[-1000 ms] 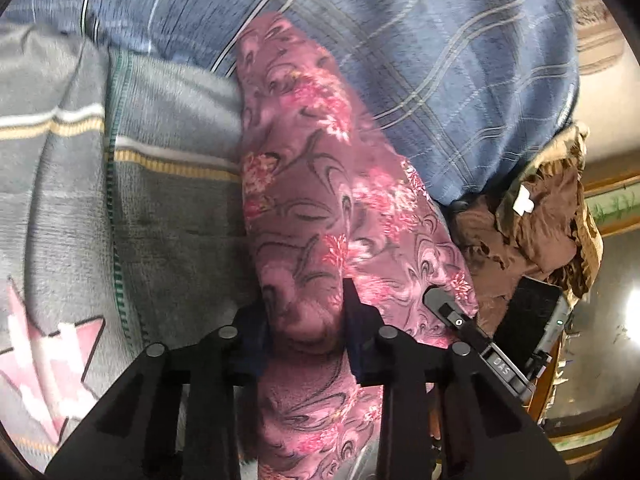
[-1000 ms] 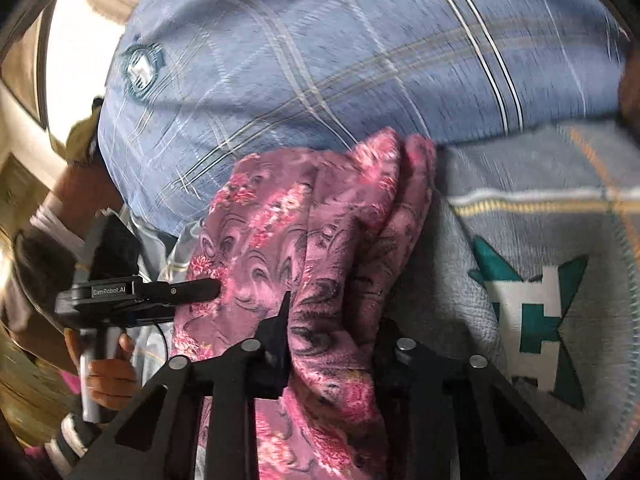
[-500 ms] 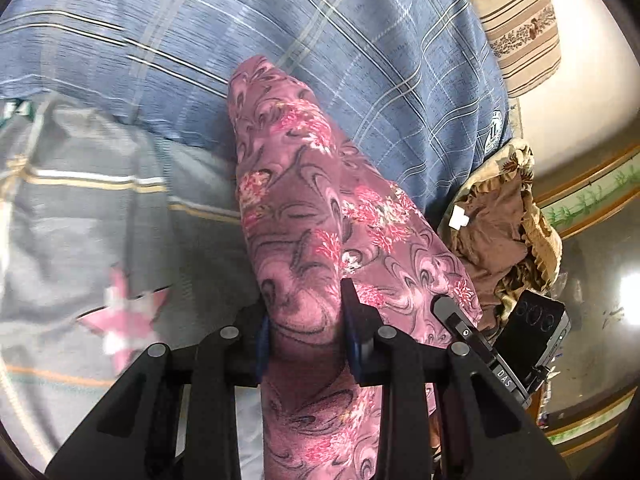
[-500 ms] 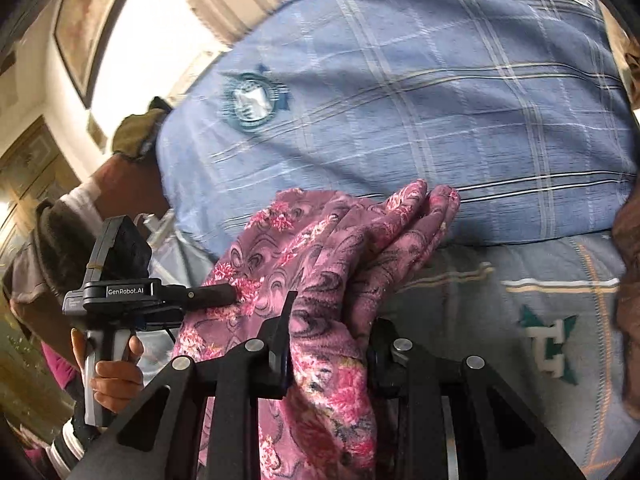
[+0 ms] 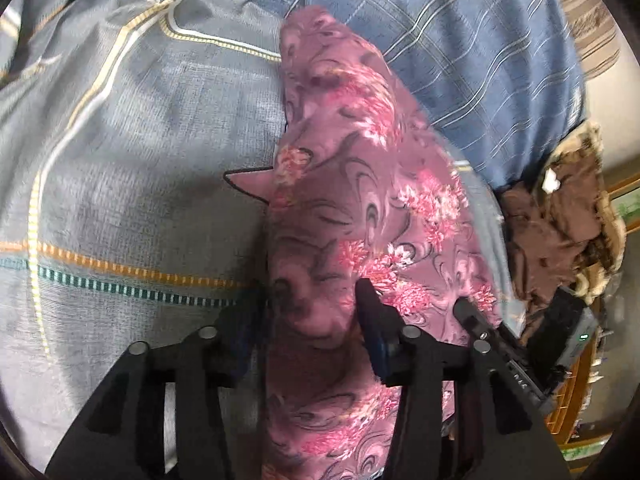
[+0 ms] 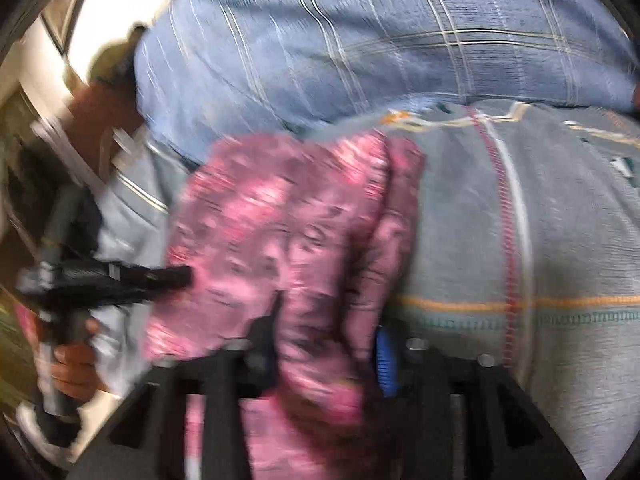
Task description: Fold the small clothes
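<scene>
A pink floral garment point(image 5: 360, 184) hangs stretched between both grippers over the grey patterned bedspread point(image 5: 120, 160). My left gripper point(image 5: 312, 304) is shut on one bunched end of it. My right gripper point(image 6: 326, 332) is shut on the other bunched end of the garment point(image 6: 280, 216); that view is blurred by motion. The right gripper's body point(image 5: 516, 364) shows at the right of the left wrist view, and the left gripper with the hand holding it point(image 6: 100, 280) shows at the left of the right wrist view.
A blue checked pillow point(image 5: 460, 40) lies behind the garment; it also shows in the right wrist view point(image 6: 360, 40). A brown cloth pile point(image 5: 560, 216) lies at the right edge of the bed. Wooden furniture point(image 5: 576, 392) stands beyond it.
Both grippers have come down toward the bedspread with the garment held between them; the pillow has slid up in both views and more grey bedspread shows. Grips unchanged.
</scene>
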Tool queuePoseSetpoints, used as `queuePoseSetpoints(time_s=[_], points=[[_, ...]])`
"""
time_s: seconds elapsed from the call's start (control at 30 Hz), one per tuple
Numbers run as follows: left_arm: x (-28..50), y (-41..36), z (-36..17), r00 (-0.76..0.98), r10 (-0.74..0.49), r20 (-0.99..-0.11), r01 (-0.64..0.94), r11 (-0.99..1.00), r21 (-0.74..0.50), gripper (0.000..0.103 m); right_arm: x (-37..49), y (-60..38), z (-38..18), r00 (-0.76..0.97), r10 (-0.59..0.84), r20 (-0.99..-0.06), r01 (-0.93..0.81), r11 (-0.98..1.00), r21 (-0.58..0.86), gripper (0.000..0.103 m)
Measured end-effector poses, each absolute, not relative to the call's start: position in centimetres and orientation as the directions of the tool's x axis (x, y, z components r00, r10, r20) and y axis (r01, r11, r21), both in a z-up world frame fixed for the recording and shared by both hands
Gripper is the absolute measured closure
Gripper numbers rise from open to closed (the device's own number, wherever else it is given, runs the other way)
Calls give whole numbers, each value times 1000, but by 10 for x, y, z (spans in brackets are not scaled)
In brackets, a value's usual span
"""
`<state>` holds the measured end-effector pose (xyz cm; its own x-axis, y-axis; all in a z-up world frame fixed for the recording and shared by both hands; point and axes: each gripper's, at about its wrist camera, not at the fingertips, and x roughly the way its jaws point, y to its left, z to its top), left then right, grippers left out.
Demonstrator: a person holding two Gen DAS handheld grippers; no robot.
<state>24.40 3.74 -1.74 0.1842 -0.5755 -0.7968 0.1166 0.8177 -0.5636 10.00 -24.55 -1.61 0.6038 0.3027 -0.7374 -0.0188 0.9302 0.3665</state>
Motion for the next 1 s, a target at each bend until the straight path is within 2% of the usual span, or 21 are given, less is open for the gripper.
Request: queuePoseSetpoints(time_s=[0.03, 0.1, 0.2, 0.3, 0.33, 0.37, 0.43, 0.5, 0.57, 0.63, 0.7, 0.8, 0.87, 0.93, 1.0], points=[[242, 41, -15, 184, -582, -792, 112, 813, -571, 55, 97, -251, -15, 605, 305, -736, -15, 928, 373, 37], [237, 53, -2, 221, -585, -780, 115, 810, -575, 57, 93, -261, -3, 610, 312, -728, 2, 919, 395, 37], [237, 58, 30, 326, -580, -746, 155, 812, -563, 57, 87, -272, 27, 700, 285, -655, 5, 915, 403, 35], [249, 39, 48, 337, -599, -726, 199, 799, -567, 55, 101, -262, 48, 745, 322, -584, -72, 910, 409, 40], [255, 29, 49, 337, -586, -737, 211, 810, -547, 55, 110, -253, 49, 747, 326, -580, -96, 916, 391, 50], [262, 22, 48, 337, -571, -749, 219, 821, -527, 55, 116, -247, 47, 741, 328, -586, -109, 920, 377, 67], [281, 1, 37, 323, -519, -791, 224, 854, -469, 55, 132, -238, 34, 712, 319, -626, -108, 930, 352, 80], [296, -8, 22, 305, -478, -824, 200, 878, -435, 55, 148, -238, 11, 673, 284, -683, -59, 941, 334, 77], [308, -13, 6, 316, -431, -845, 180, 902, -393, 54, 157, -242, -14, 619, 239, -748, -4, 953, 302, 82], [313, -16, -5, 346, -383, -856, 187, 923, -337, 32, 154, -249, -21, 642, 257, -722, -9, 944, 329, 84], [316, -13, -19, 311, -394, -865, 166, 918, -359, 31, 155, -248, -20, 636, 252, -729, -14, 949, 316, 84], [304, 2, -6, 307, -451, -838, 148, 892, -426, 33, 147, -243, -9, 640, 227, -734, -26, 961, 274, 79], [287, 12, 5, 316, -497, -808, 177, 867, -465, 33, 134, -243, 3, 659, 260, -706, -49, 951, 305, 77], [260, 18, 17, 364, -461, -809, 229, 887, -402, 33, 113, -241, 12, 679, 288, -675, -89, 945, 314, 76], [237, 15, 16, 394, -409, -823, 263, 908, -325, 33, 96, -236, 8, 671, 290, -683, -106, 948, 299, 72]])
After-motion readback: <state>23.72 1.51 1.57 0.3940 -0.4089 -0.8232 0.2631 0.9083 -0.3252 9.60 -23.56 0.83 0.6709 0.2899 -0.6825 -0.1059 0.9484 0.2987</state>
